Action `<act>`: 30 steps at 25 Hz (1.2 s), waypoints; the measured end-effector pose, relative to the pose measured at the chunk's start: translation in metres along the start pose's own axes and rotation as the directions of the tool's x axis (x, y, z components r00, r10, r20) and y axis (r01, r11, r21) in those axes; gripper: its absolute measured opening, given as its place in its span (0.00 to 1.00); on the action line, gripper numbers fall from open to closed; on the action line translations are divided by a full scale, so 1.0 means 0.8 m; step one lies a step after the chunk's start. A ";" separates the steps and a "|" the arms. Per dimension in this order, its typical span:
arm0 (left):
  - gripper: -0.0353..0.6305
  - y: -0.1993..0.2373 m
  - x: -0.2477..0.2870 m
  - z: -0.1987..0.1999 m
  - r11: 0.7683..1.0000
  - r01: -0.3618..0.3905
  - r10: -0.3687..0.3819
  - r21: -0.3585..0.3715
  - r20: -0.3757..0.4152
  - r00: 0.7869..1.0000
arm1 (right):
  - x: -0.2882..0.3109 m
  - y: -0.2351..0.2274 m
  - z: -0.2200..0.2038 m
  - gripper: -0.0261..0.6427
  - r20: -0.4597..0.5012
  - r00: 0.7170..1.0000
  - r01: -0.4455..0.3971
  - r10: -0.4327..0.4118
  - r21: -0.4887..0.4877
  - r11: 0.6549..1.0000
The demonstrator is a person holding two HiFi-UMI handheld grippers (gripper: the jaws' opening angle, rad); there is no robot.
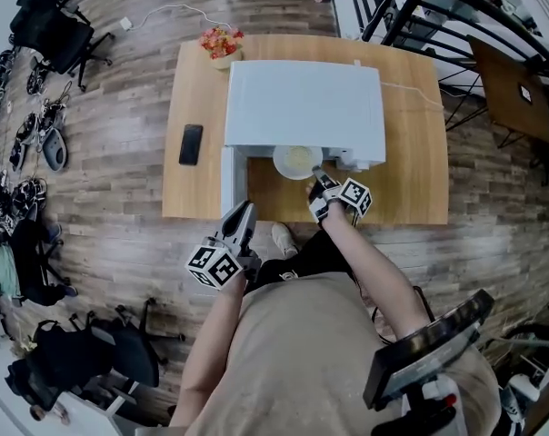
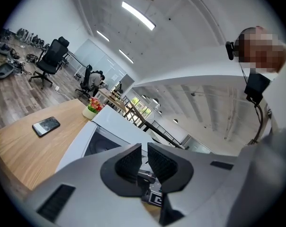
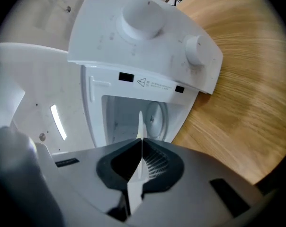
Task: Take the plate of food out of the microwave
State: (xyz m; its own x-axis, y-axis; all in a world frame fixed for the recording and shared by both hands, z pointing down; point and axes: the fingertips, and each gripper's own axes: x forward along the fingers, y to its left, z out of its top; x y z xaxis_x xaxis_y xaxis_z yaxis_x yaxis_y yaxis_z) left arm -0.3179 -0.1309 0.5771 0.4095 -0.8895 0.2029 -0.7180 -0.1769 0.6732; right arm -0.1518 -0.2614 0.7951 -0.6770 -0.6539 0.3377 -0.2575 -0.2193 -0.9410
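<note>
A white microwave (image 1: 302, 98) stands on the wooden table (image 1: 411, 153) with its door (image 1: 229, 184) swung open at the left. A white plate of pale food (image 1: 297, 160) juts out of the cavity's front. My right gripper (image 1: 318, 182) is shut on the plate's near rim. In the right gripper view the plate (image 3: 141, 126) shows edge-on as a thin white line clamped between the pads of that gripper (image 3: 142, 155). My left gripper (image 1: 245, 212) hovers before the open door, its jaws (image 2: 144, 157) a little apart and empty.
A black phone (image 1: 191, 143) lies on the table left of the microwave. A bowl of flowers (image 1: 221, 44) stands at its far left corner. Office chairs (image 1: 52, 30) and bags line the floor at the left. A dark desk (image 1: 511, 84) stands far right.
</note>
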 end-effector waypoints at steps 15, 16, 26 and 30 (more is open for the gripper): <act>0.09 -0.041 -0.014 -0.012 0.993 -0.039 0.053 -0.111 0.129 0.990 | -0.161 0.103 0.008 0.06 -0.195 0.973 -0.147 0.124 -0.108 0.983; 0.09 -0.052 -0.012 -0.016 0.994 -0.035 0.047 -0.101 0.122 0.991 | -0.174 0.114 0.011 0.06 -0.196 0.970 -0.170 0.147 -0.106 0.980; 0.09 -0.160 0.000 -0.023 0.999 0.049 -0.046 -0.007 0.198 0.979 | -0.297 0.202 0.067 0.06 -0.139 0.941 -0.319 0.308 -0.059 0.946; 0.09 -0.195 -0.009 -0.041 0.998 0.060 -0.057 -0.007 0.227 0.972 | -0.353 0.222 0.087 0.06 -0.115 0.930 -0.359 0.350 -0.072 0.930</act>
State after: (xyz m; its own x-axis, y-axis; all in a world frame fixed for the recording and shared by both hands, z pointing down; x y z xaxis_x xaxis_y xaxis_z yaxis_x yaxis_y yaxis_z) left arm -0.1906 -0.0833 0.4942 0.3112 -0.9503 -0.0025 -0.6879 -0.2271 0.6893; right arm 0.0420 -0.1660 0.5314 -0.7991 -0.6010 -0.0133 -0.0461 0.0833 -0.9955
